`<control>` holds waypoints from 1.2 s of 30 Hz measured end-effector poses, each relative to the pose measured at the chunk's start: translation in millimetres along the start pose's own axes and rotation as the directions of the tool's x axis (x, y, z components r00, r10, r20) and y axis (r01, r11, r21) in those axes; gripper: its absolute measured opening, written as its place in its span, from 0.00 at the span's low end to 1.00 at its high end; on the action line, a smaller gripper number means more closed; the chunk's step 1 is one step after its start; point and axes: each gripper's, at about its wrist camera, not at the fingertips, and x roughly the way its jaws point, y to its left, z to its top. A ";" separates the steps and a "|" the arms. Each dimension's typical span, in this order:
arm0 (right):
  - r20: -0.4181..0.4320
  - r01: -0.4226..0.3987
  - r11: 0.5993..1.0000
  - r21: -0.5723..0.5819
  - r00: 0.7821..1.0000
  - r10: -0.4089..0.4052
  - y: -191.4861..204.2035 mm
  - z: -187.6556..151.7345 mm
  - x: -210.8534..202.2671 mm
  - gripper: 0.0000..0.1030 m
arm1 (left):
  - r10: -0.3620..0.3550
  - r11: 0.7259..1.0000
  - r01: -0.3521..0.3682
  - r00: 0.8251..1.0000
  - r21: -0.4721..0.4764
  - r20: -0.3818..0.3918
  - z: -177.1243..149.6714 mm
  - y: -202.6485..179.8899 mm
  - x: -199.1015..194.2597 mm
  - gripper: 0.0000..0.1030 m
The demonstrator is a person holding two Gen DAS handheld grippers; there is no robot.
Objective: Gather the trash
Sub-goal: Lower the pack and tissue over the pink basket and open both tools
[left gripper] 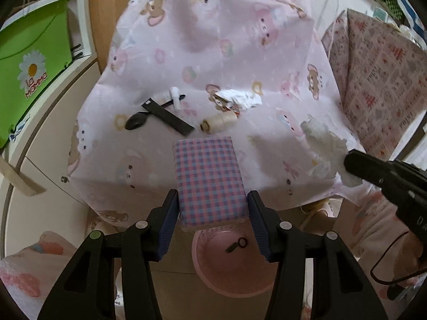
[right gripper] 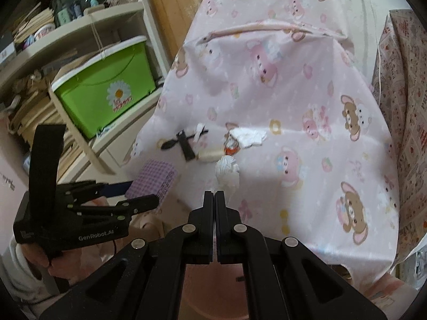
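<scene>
My left gripper (left gripper: pixel 212 197) is shut on a pink-and-blue checked pack (left gripper: pixel 208 170), its pads pressing both long sides. It holds the pack over the table's front edge, above a pink basket (left gripper: pixel 202 274) on the floor. A small dark item (left gripper: pixel 237 245) lies in the basket. My right gripper (right gripper: pixel 214 194) is shut on a crumpled white tissue (right gripper: pixel 226 172), which sticks out past its tips. In the left wrist view that tissue (left gripper: pixel 325 144) hangs at the right gripper's (left gripper: pixel 355 165) tip, to the right of the pack. A crumpled white wrapper (left gripper: pixel 240 98) lies on the cloth.
On the pink bear-print tablecloth (left gripper: pixel 213 40) lie a cream thread spool (left gripper: pixel 218 121), a black comb (left gripper: pixel 168 117), a black spoon (left gripper: pixel 136 124) and a small white piece (left gripper: pixel 174 97). A green bin (left gripper: pixel 34 61) sits on shelves at left. A patterned box (left gripper: pixel 381 80) stands at right.
</scene>
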 end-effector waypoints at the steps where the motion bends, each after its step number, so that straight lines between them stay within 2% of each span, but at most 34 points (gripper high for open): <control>1: -0.007 0.001 1.000 -0.005 1.000 -0.001 1.3 -1.5 1.2 0.02 | -0.003 1.000 0.003 1.000 0.010 -0.005 -0.9 -1.6 1.4 0.49; 5: -0.051 0.013 0.999 -0.050 0.999 -0.016 7.8 -10.8 8.6 0.02 | -0.036 0.999 0.036 0.998 0.005 -0.058 -6.3 -2.1 11.7 0.49; 8: -0.096 -0.020 0.999 -0.048 0.995 0.016 7.7 -15.0 15.4 0.02 | -0.069 0.998 0.069 0.991 -0.003 -0.115 -11.0 -2.0 22.5 0.49; 11: -0.139 -0.052 0.998 -0.039 0.989 0.046 8.1 -18.9 21.8 0.02 | -0.061 0.998 0.063 0.989 0.010 -0.135 -13.8 -5.5 27.3 0.49; 17: -0.252 -0.115 0.993 -0.023 0.962 0.105 9.1 -29.1 39.6 0.02 | -0.083 0.995 0.092 0.980 0.041 -0.179 -19.6 -11.0 31.2 0.49; 21: -0.311 -0.095 0.995 -0.036 0.947 0.079 9.4 -38.3 51.0 0.02 | -0.126 0.991 0.134 0.961 0.015 -0.245 -24.8 -8.2 39.4 0.48; 27: -0.383 -0.050 0.999 -0.020 0.923 0.038 2.2 -50.6 72.6 0.02 | -0.116 0.992 0.124 0.940 0.006 -0.322 -33.5 -9.6 59.6 0.49; 31: -0.443 -0.006 1.000 -0.021 0.896 -0.004 -1.7 -61.3 95.0 0.02 | -0.089 0.995 0.096 0.923 -0.002 -0.374 -40.2 -10.6 80.7 0.49; 36: -0.507 0.046 0.998 -0.035 0.860 -0.058 -5.0 -77.4 120.9 0.02 | -0.084 0.996 0.086 0.887 -0.016 -0.454 -50.9 -9.0 108.7 0.49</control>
